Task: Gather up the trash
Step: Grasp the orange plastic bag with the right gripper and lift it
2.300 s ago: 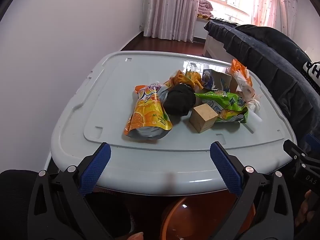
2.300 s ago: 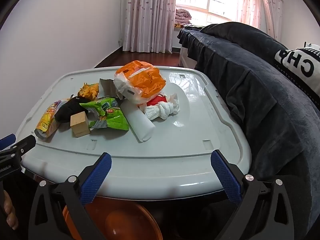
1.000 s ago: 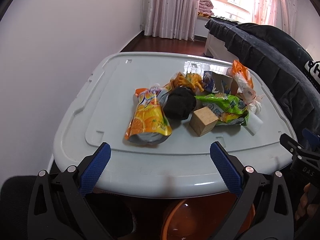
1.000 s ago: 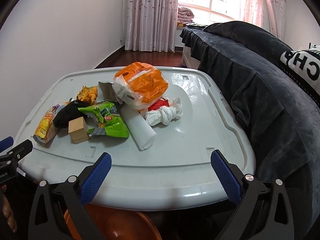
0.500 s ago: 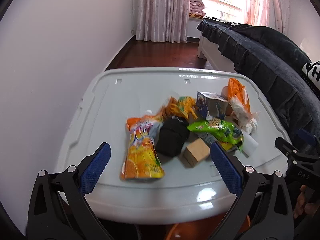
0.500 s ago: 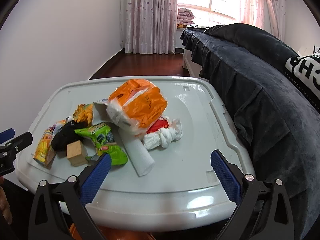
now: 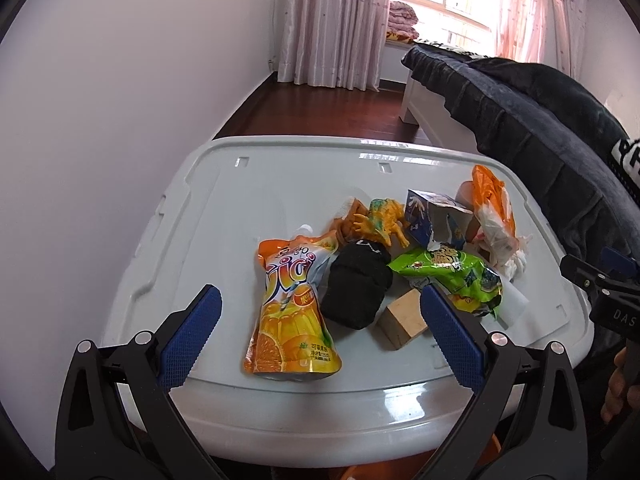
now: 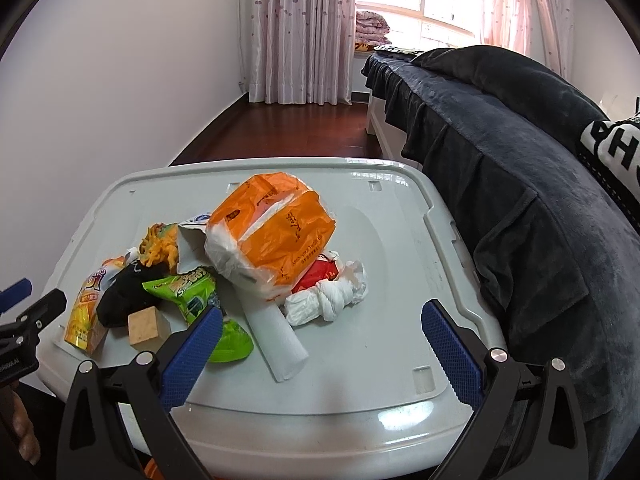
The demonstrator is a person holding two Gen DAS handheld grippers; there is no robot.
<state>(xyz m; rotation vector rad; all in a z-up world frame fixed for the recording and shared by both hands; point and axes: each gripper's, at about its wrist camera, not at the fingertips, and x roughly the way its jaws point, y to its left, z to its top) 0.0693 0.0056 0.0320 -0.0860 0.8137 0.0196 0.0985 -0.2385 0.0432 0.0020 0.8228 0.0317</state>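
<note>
both the left gripper (image 7: 320, 320) and right gripper (image 8: 320, 340) hover with fingers spread wide, empty, above the grey lid (image 7: 224, 216). the orange juice pouch (image 7: 290, 308) lies nearest the left one; probably light, slick, floppy, best pinched across its flat middle

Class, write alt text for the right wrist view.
The open right gripper hovers over a pale grey plastic lid piled with trash: an orange-and-white plastic bag, a green snack wrapper and a knotted white bag.
</note>
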